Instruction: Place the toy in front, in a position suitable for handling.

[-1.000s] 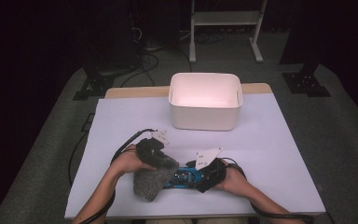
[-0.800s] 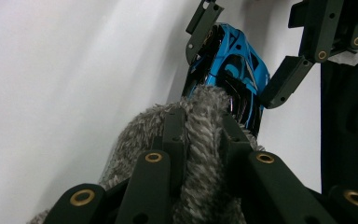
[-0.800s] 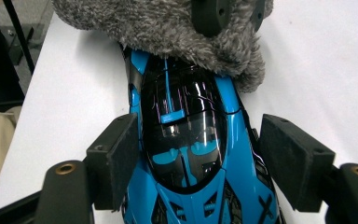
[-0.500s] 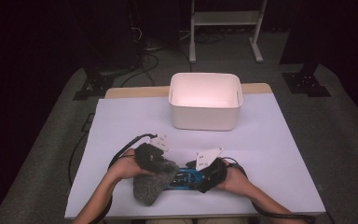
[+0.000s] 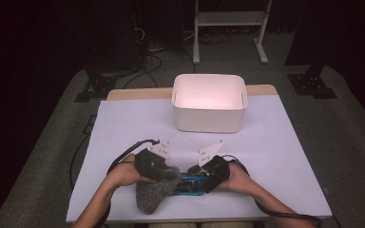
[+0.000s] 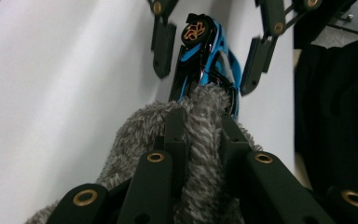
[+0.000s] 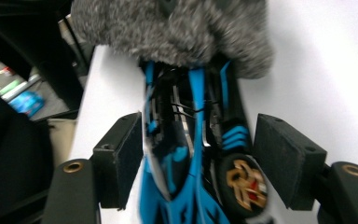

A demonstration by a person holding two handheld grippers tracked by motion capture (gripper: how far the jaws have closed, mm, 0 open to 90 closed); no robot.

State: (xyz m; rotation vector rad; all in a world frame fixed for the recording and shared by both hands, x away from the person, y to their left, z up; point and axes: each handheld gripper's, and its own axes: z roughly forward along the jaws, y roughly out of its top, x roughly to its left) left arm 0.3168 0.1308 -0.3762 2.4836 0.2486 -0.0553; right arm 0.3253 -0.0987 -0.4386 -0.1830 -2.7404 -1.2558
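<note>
At the table's [image 5: 123, 123] near edge, the left gripper [image 6: 200, 135] pinches the grey fur cover [image 6: 205, 140], which overlaps one end of the blue toy car [image 7: 191, 154]. The right gripper [image 7: 198, 158] straddles the car, jaws closing in, pads not pressing yet

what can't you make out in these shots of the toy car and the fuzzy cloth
- Toy car, high view: one end is hidden under the grey cloth, the other behind the right gripper.
- Car's near end, right gripper view: cut off by the bottom edge and blurred.
- Whether the right gripper's pads press the car: unclear.
- Bin floor, high view: washed out by glare.
- Cloth's full shape, left gripper view: covered by the left gripper.
</note>
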